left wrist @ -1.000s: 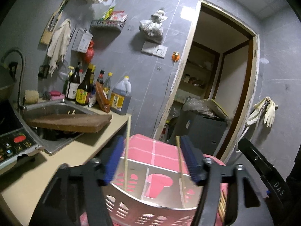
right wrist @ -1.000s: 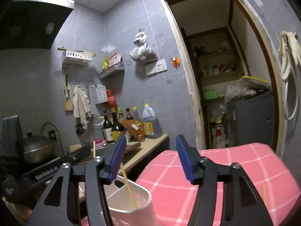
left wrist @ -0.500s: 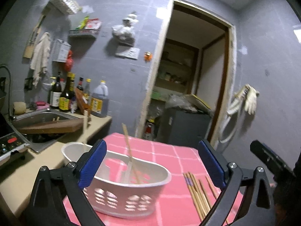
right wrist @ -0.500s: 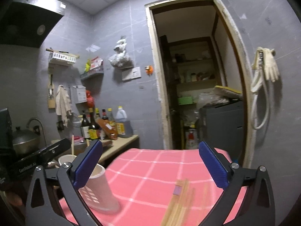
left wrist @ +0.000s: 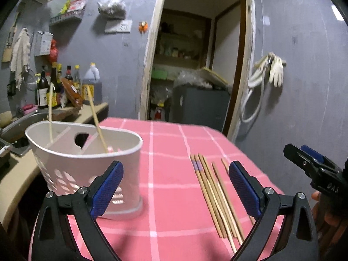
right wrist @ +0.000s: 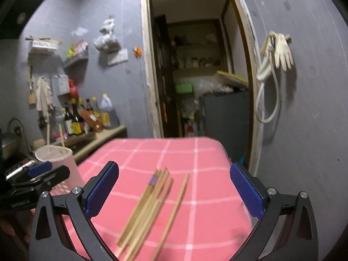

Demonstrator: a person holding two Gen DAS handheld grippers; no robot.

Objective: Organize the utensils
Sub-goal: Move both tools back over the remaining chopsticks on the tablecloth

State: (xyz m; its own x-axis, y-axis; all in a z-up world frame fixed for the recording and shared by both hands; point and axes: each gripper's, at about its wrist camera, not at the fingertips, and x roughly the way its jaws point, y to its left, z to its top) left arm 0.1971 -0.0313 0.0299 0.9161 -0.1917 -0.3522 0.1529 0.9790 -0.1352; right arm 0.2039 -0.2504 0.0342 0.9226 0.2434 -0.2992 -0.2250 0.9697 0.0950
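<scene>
A white utensil caddy (left wrist: pixel 87 163) stands on the pink checked tablecloth (left wrist: pixel 169 143) at the left, with two chopsticks (left wrist: pixel 96 119) leaning in it. Several loose wooden chopsticks (left wrist: pixel 217 195) lie on the cloth to its right. My left gripper (left wrist: pixel 176 187) is open and empty, above the cloth between caddy and chopsticks. My right gripper (right wrist: pixel 174 189) is open and empty, with the loose chopsticks (right wrist: pixel 150 204) lying between and below its fingers. The caddy also shows in the right wrist view (right wrist: pixel 58 163) at the far left.
A kitchen counter (left wrist: pixel 19 178) with a sink and bottles (left wrist: pixel 54 87) runs along the left. An open doorway (left wrist: pixel 195 65) to a storage room is behind the table. Gloves and a hose (left wrist: pixel 267 71) hang on the right wall.
Both grippers have opened wide and pulled back from the caddy. The views have swung right and down, so the loose chopsticks on the cloth now lie in front of both.
</scene>
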